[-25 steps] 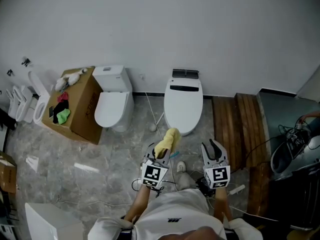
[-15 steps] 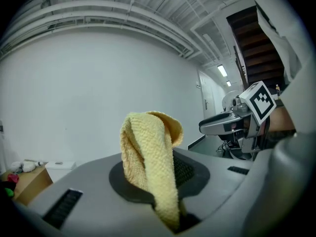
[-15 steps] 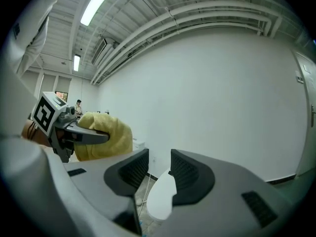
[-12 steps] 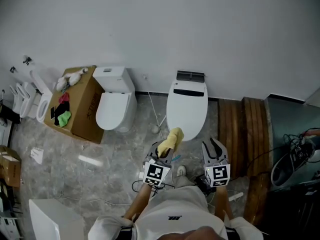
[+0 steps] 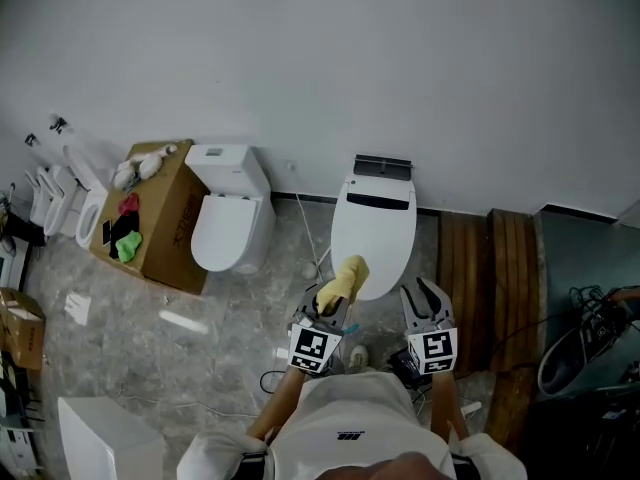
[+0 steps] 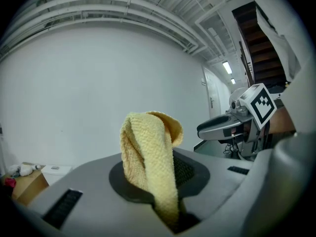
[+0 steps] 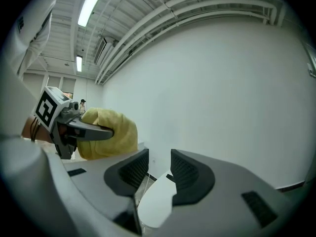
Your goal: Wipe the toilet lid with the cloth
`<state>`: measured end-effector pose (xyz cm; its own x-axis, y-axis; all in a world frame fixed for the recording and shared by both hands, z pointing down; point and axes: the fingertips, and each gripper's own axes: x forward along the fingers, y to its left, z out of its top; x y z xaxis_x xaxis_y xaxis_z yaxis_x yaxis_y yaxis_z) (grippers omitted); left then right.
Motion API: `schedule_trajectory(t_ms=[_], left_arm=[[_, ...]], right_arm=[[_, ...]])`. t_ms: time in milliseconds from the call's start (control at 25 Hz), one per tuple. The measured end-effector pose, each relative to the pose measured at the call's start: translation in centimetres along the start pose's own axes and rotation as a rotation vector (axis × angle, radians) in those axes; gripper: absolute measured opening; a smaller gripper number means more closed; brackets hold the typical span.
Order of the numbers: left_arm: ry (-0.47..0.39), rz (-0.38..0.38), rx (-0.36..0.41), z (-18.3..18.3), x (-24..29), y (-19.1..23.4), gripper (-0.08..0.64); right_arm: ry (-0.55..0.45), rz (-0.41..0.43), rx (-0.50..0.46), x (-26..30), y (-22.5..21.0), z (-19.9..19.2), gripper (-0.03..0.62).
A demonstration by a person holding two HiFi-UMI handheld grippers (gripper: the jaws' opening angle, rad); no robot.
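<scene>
The left gripper (image 5: 328, 313) is holding a yellow cloth (image 5: 341, 278) firmly between its jaws, and the cloth is standing up out of them, folded over at the top. It is hanging over the near end of the closed toilet lid (image 5: 375, 230); I cannot tell if it is touching. The right gripper (image 5: 423, 294) is hovering just beside, its jaws a little apart, nothing between them. A second toilet (image 5: 225, 230) and a cardboard box (image 5: 165, 223) are standing further left.
</scene>
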<state>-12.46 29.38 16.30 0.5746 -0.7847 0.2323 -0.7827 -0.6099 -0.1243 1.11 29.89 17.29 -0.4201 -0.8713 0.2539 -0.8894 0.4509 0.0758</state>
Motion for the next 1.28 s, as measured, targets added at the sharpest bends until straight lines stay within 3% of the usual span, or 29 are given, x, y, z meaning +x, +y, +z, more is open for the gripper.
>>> schedule_trajectory(t_ms=[800, 1280], left_arm=[[-0.017, 0.011, -0.002, 0.3, 8.2, 5.3, 0.08], [0.011, -0.045, -0.035, -1.1, 16.6, 11.0, 0.08]], right_arm=[[-0.003, 0.003, -0.012, 8.2, -5.2, 1.3, 0.153], [0.056, -0.028, 0.011, 17.0, -9.1, 1.1, 0.153]])
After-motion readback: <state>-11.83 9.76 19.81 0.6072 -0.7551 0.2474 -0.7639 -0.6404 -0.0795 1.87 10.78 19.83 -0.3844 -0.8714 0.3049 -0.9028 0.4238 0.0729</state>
